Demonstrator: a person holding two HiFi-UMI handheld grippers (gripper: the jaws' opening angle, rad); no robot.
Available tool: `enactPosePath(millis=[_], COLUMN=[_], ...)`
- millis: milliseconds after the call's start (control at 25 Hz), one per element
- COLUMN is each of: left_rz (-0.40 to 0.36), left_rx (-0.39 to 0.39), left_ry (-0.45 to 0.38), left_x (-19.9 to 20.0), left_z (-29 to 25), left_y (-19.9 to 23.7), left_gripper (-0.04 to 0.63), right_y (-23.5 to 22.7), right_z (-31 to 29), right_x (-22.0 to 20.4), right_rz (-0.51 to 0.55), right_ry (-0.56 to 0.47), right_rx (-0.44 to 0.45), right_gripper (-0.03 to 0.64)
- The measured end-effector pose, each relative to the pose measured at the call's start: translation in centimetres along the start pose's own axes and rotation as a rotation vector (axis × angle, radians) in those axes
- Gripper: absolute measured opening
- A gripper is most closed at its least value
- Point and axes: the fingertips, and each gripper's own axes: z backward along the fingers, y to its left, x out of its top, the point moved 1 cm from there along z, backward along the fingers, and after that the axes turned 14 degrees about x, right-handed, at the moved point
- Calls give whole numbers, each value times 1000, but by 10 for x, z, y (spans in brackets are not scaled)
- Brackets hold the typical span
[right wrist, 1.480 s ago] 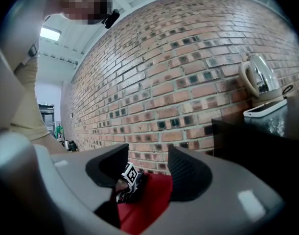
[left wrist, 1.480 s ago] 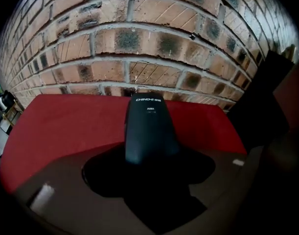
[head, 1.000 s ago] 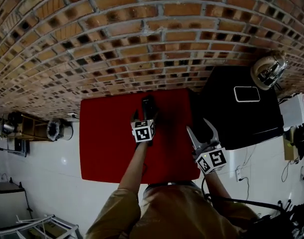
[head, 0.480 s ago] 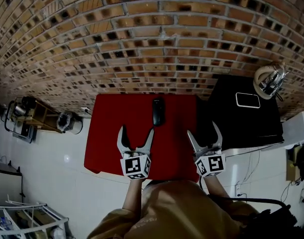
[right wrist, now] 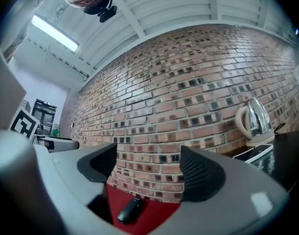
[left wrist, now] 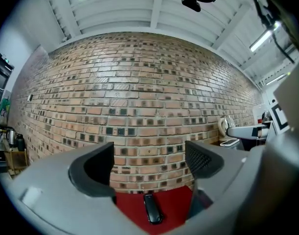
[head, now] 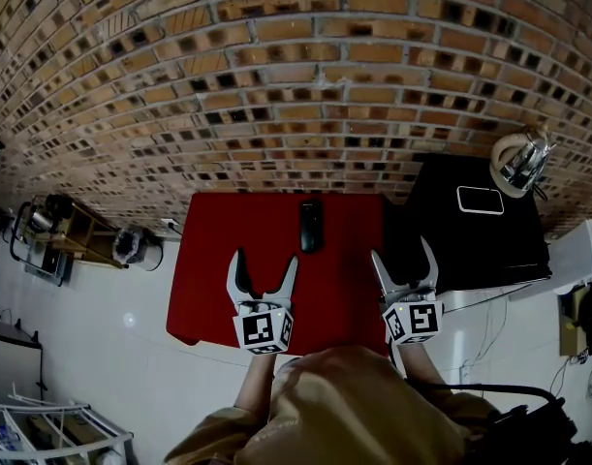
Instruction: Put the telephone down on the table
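Note:
The black telephone (head: 311,226) lies flat on the red table (head: 218,260), near its far edge by the brick wall. It also shows low between the jaws in the left gripper view (left wrist: 152,210) and the right gripper view (right wrist: 129,210). My left gripper (head: 263,269) is open and empty, held above the table's near half, well back from the phone. My right gripper (head: 404,262) is open and empty too, over the gap between the red table and the black cabinet.
A black cabinet (head: 470,250) stands right of the table, carrying a white tablet-like device (head: 481,200) and a kettle (head: 521,159). The brick wall (head: 276,95) runs behind everything. A small shelf with clutter (head: 58,235) stands at the left on the white floor.
The left gripper let go of the telephone, which now rests on the table, and drew back toward me with its jaws open. The right gripper stayed open.

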Motion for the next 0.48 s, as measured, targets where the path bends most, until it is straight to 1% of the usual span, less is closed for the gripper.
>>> enactPosePath(millis=[80, 240, 400, 480], left_rz=[-9, -52, -63, -66], left_rx=[4, 26, 0, 2], left_ry=[4, 26, 29, 29], left_x=[-2, -11, -14, -16], left_z=[-2, -6, -14, -16], left_y=[-1, -2, -3, 0], left_gripper=[453, 453, 453, 453], right_y=[2, -1, -5, -5], right_z=[-1, -5, -9, -11], right_x=[0, -1, -2, -3], right_rz=[6, 14, 18, 22], right_ry=[6, 14, 19, 22], right_rx=[-1, -3, -22, -28], right_gripper=[394, 394, 394, 394])
